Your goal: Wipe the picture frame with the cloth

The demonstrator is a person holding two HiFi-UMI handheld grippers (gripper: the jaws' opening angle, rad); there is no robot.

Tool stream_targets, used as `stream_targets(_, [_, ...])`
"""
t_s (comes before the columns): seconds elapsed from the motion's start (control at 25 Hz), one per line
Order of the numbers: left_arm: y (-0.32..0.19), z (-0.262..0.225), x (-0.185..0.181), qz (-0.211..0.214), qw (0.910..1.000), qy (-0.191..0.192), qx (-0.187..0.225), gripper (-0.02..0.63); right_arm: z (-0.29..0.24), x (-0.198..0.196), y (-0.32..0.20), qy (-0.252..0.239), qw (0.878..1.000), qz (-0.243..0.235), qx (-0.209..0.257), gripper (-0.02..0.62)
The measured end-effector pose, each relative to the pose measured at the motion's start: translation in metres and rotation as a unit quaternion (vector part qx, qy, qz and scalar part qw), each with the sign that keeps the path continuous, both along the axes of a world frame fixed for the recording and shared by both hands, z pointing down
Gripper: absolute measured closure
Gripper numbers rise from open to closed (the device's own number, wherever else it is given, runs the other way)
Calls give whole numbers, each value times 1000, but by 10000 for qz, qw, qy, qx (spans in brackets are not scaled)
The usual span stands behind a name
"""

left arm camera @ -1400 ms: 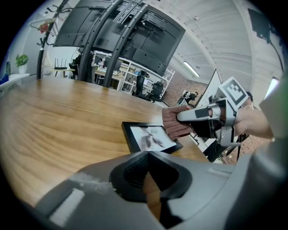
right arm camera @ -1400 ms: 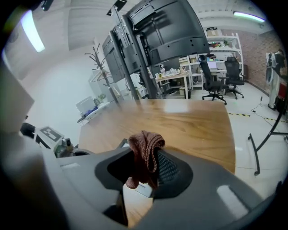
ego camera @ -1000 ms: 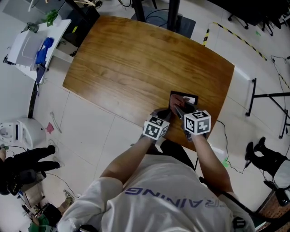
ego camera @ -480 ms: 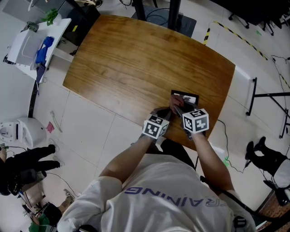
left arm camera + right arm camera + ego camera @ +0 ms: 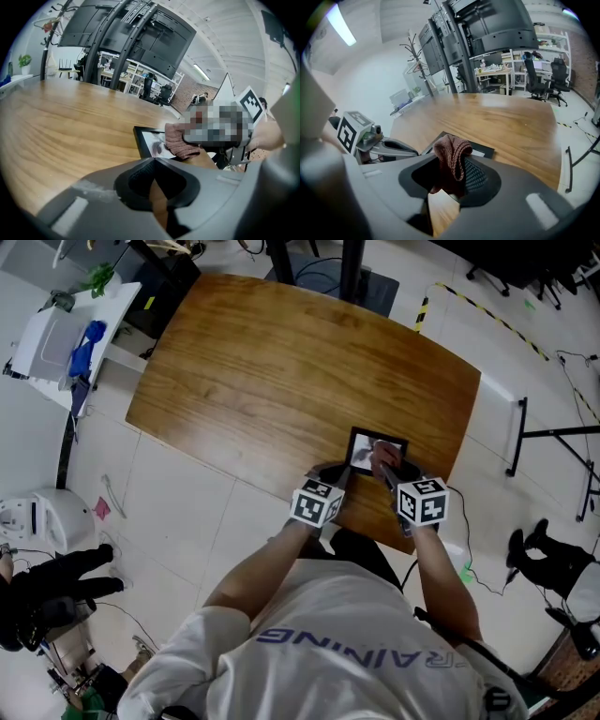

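Right tongs (image 5: 449, 174) are clamped on the cloth (image 5: 451, 153), a reddish-brown knit bunched into a fold that sticks up and forward out of the pads. The pads bite its lower part and the rest hangs free ahead of the tips.

The cloth rests on the picture frame (image 5: 367, 448), over its middle-right part in the head view. The black border and a strip of the light picture show to the left of the cloth. So the frame is directly under and just ahead of the right tips, with the cloth between tips and glass.

The frame lies flat on the wooden surface (image 5: 281, 362), close to the edge nearest the person and toward the right-hand end. The rest of the surface is bare wood.

Left tongs (image 5: 154, 163) are drawn together with nothing between the pads; only a thin sliver of wood shows behind the tips. They sit low over the surface, and I can't tell whether they touch it.

From the left gripper view, the frame is ahead and slightly right of the tips, with its near-left corner closest. In the head view the left tips end just beside that corner. I can't tell whether they touch the border.

The two grippers are side by side, left one at the frame's left side, right one over the frame. Both of the person's forearms (image 5: 272, 563) reach in from the near edge.
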State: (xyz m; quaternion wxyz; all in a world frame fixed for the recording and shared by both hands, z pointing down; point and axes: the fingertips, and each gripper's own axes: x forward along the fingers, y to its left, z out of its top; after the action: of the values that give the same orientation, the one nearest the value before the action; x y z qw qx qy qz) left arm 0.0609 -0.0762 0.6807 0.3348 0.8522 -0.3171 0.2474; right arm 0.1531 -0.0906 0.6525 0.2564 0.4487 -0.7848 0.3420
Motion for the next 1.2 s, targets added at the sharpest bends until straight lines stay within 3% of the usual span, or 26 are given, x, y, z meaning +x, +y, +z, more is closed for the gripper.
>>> stream_targets(0.48, [0, 0, 0, -8, 10000, -31, 56, 603, -7, 58, 15, 37, 9977, 566, 383, 465])
stream_targets(0.84, [-9, 5, -11, -207, 9998, -45, 3, 603, -13, 66, 17, -48, 9951, 825, 534, 465])
stream_targets(1.04, [-60, -64, -37, -593, 9951, 260, 749, 603, -61, 94, -5, -230, 9841, 1339, 1144, 465])
stream_targets(1.2, [-99, -149, -66, -995, 9812, 565, 1552, 603, -130, 120, -21, -278, 9674, 1645, 1903, 466])
